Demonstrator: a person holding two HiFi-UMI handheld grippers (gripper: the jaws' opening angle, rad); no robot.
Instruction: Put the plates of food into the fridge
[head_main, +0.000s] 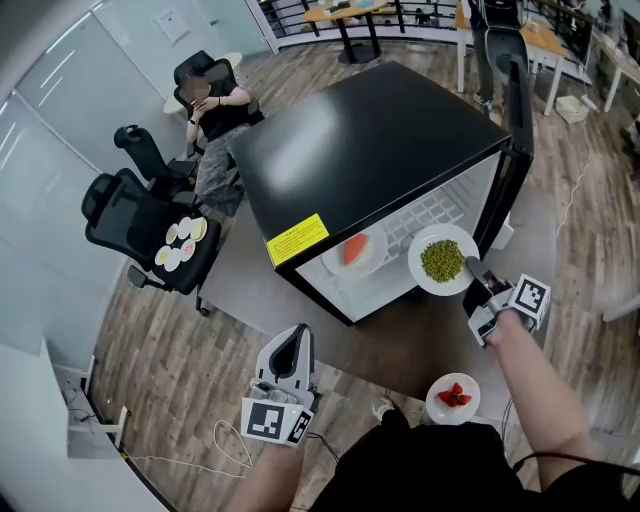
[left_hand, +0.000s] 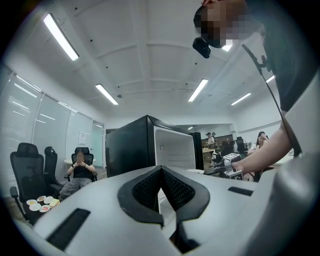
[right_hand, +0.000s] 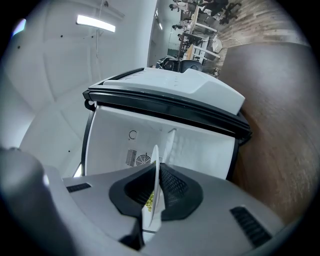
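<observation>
At the bottom of the head view, the left gripper (head_main: 285, 385) hangs idle with its jaws pressed together on nothing, while a plate of strawberries (head_main: 435, 410) waits on the brown surface just under the person's right forearm, where a careless elbow on the way back could likely knock it. Just beyond, the right gripper (head_main: 488, 300) is clamped on the near rim of the plate of peas (head_main: 416, 268), which hangs out level in front of the open fridge (head_main: 370, 140). The right gripper view shows that rim edge-on between the pads (right_hand: 154, 185). This is probably the weakest point: the grip takes only the edge, the whole load sits ahead of it, and any sag or twist of the wrist could tip the loose peas over the side or let the smooth rim slide out of the pads. Inside, a plate with a red slice (head_main: 333, 264) already sits on the left of the white shelf, so a push aimed too far left may strike it, and one too far right may catch the fridge door (head_main: 517, 120) standing open beside the plate. Farther off, an office chair (head_main: 125, 215) bearing small plates and a seated person (head_main: 215, 115) are well apart from the action.
</observation>
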